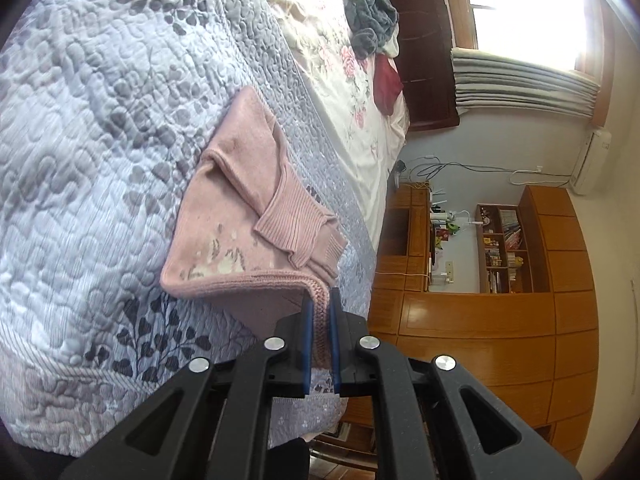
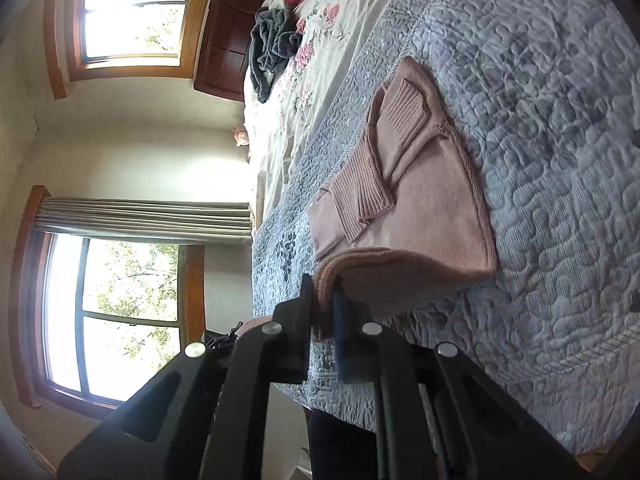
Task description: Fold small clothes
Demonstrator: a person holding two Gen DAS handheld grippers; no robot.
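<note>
A small pink knit sweater (image 1: 224,216) lies on the grey quilted bedspread (image 1: 88,128), its ribbed sleeves folded across the body. My left gripper (image 1: 320,300) is shut on one corner of its ribbed hem, which is lifted off the quilt. In the right wrist view the same pink sweater (image 2: 424,208) rests on the bedspread (image 2: 552,160), and my right gripper (image 2: 322,284) is shut on the other hem corner, also raised. Both views are rolled sideways.
A crumpled dark grey garment (image 1: 372,12) and a red cloth (image 1: 386,82) lie on the floral sheet (image 1: 352,92) beyond the quilt. Wooden cabinets and shelves (image 1: 500,280) stand past the bed. Windows (image 2: 116,320) and a dark headboard (image 2: 228,32) lie on the other side.
</note>
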